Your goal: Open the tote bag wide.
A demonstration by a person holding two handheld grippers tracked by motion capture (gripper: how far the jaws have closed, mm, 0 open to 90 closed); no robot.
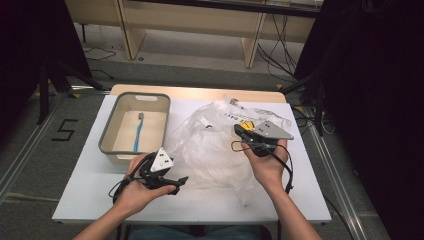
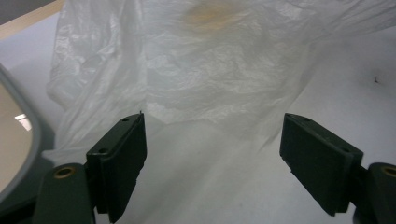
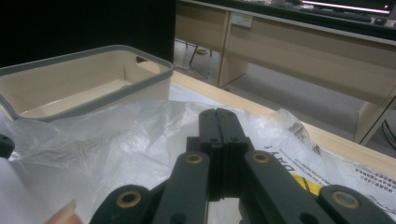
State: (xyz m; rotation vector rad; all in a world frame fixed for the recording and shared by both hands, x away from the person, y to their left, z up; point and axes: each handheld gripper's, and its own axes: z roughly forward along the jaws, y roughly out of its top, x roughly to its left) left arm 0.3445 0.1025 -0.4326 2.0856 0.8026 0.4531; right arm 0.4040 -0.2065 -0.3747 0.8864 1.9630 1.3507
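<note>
On the far left the floor [image 1: 35, 150] is grey, with a black mark like a 5 [image 1: 64, 129] on it. A white table [image 1: 90, 190] stands in the middle. A grey-rimmed tub [image 1: 108, 131] sits on its left part, and a blue toothbrush [image 1: 137, 132] lies inside. Just in front of the tub, the left gripper [image 1: 172, 183] has its jaws wide apart and holds nothing. Next comes a crinkly clear plastic bag [image 1: 210, 150], lying in the middle of the table. The right gripper [image 1: 240, 131] is above the bag with its jaws pressed together; I cannot tell if it pinches the plastic. Wooden desks [image 1: 200, 20] stand behind.
</note>
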